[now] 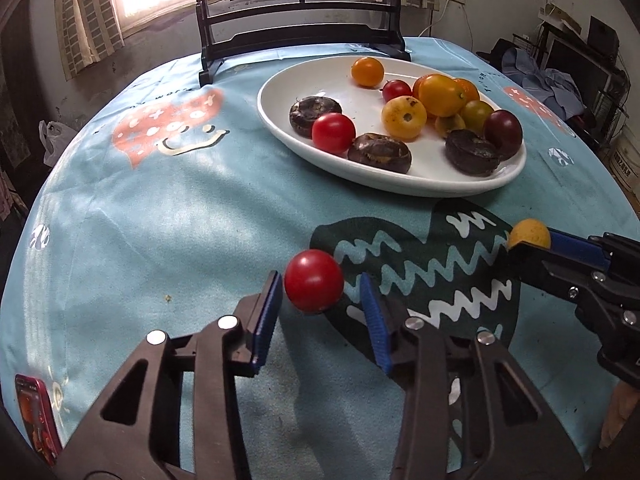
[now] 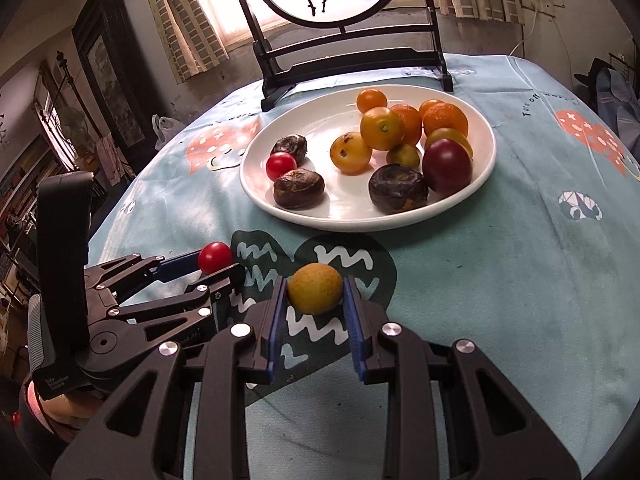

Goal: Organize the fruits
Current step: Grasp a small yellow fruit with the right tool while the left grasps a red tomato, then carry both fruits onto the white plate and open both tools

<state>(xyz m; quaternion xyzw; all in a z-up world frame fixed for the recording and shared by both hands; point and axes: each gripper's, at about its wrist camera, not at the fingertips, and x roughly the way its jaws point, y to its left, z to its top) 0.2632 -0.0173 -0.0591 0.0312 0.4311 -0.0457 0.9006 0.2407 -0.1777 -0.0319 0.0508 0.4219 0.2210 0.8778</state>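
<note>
A red cherry tomato (image 1: 314, 282) (image 2: 215, 258) lies on the blue tablecloth between the fingers of my left gripper (image 1: 319, 277) (image 2: 219, 266). Its left pad is against the tomato; the right pad stands a little clear, so the jaws are open. To the right, my right gripper (image 2: 315, 280) (image 1: 528, 242) is shut on a round yellow fruit (image 2: 315, 288) (image 1: 529, 233), held just above the cloth. Beyond both stands a white plate (image 1: 400, 188) (image 2: 360, 226) with several tomatoes, orange and yellow fruits and dark brown water chestnuts.
A dark wooden stand (image 1: 300, 28) (image 2: 348, 60) with a round painted screen stands behind the plate at the table's far edge. A red phone (image 1: 36, 416) lies at the near left edge. The round table drops off on all sides.
</note>
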